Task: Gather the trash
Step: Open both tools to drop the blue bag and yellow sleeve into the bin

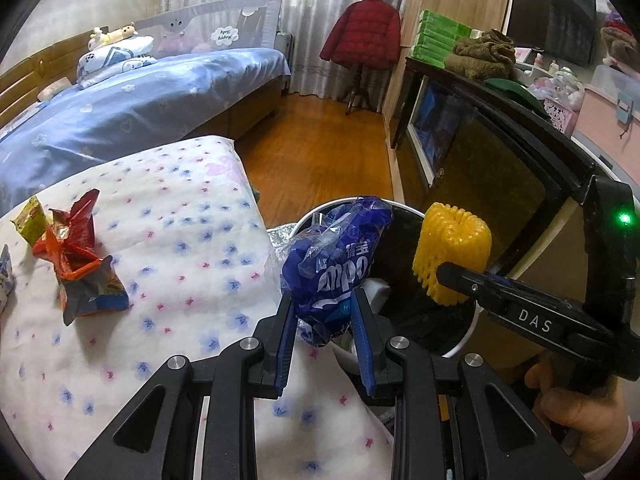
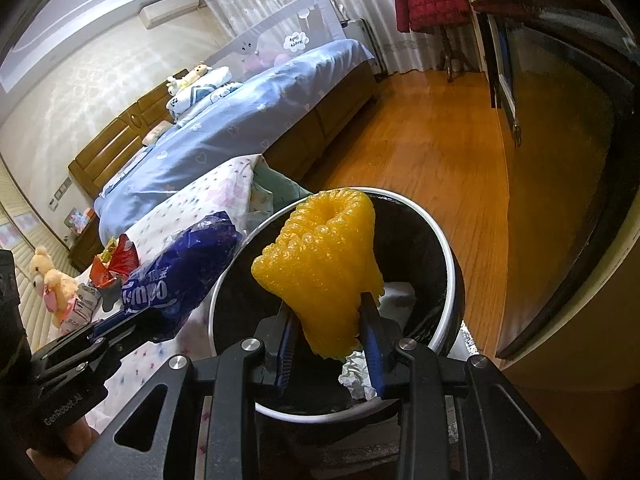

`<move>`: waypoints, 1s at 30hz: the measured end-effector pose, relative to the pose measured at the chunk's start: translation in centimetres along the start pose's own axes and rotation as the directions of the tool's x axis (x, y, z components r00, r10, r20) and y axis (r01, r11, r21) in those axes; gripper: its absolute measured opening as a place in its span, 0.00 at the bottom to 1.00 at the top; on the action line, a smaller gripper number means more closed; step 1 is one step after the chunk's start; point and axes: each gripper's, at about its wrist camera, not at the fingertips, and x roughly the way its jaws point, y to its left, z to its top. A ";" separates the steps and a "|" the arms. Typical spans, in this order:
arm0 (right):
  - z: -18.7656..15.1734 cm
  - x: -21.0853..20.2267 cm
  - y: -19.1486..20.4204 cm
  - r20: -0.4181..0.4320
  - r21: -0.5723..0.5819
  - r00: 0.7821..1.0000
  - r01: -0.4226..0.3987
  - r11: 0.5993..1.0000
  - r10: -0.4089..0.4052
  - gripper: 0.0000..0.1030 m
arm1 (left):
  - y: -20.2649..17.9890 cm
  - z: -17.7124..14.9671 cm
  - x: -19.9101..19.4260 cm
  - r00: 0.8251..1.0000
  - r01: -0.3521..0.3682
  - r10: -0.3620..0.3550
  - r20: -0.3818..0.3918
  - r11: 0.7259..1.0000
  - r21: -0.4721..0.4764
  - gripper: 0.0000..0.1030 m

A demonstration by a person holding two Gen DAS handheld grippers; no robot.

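right wrist view: right gripper [image 2: 329, 332] clamps yellow foam fruit net [image 2: 320, 268] over trash bin [image 2: 448, 240]; left gripper [image 1: 324, 320] clenches blue wrapper [image 1: 332, 256] at the rim. release each only once fully above the opening.

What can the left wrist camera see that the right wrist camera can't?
Only the left wrist view shows the black screen and the brown towel heap on the dark cabinet.

Only the right wrist view shows the cream teddy bear, the white air conditioner and crumpled white paper in the bin.

Both show the left gripper shut on the crumpled blue plastic wrapper, the right gripper shut on the yellow foam net sleeve, the round white-rimmed bin and the red crumpled snack bag.
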 end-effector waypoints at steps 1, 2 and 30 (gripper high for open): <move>0.0 0.1 0.0 -0.002 0.001 1.000 0.000 1.000 0.000 0.31 | -0.1 0.0 0.1 1.000 0.000 0.000 -0.001 1.000 0.001 0.25; 0.1 0.1 0.0 -0.002 0.001 1.000 0.000 1.000 0.000 0.32 | -0.1 0.1 0.2 1.000 0.000 0.000 -0.002 1.000 0.002 0.25; 0.0 -0.9 2.3 0.027 0.000 0.999 -0.034 0.999 0.034 0.69 | 3.8 -3.3 -4.1 0.999 -0.044 0.046 0.017 0.990 -0.132 0.63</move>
